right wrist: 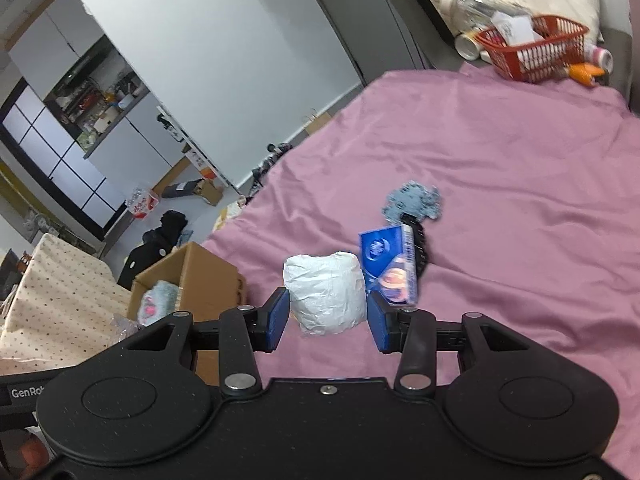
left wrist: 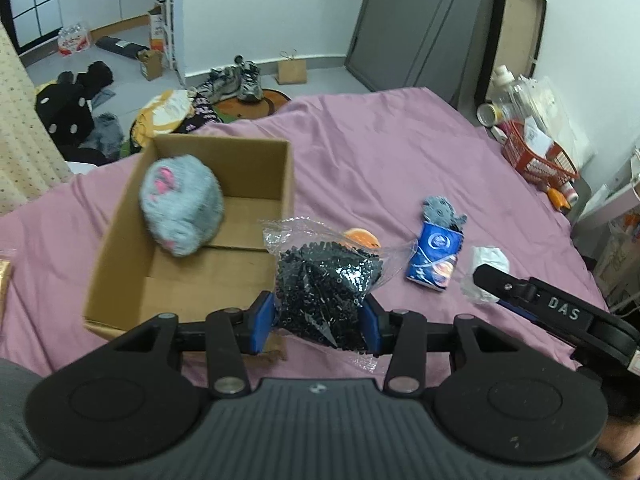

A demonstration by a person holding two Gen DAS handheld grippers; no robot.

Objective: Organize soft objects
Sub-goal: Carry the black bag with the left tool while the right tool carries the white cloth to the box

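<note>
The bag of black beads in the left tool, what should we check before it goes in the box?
1. Left tool shut on the clear plastic bag of black beads: ok.
2. Brown cardboard box open on top: ok.
3. Floor room beside the grey and pink plush toy: ok.
4. Bag over the box: not ok, beside it.
5. Bag sealed: cannot tell.

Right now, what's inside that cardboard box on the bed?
A fluffy grey plush with pink markings sits inside the cardboard box, against its left wall. The rest of the floor that shows is bare; the near right corner is hidden behind the bag of black beads.
</note>
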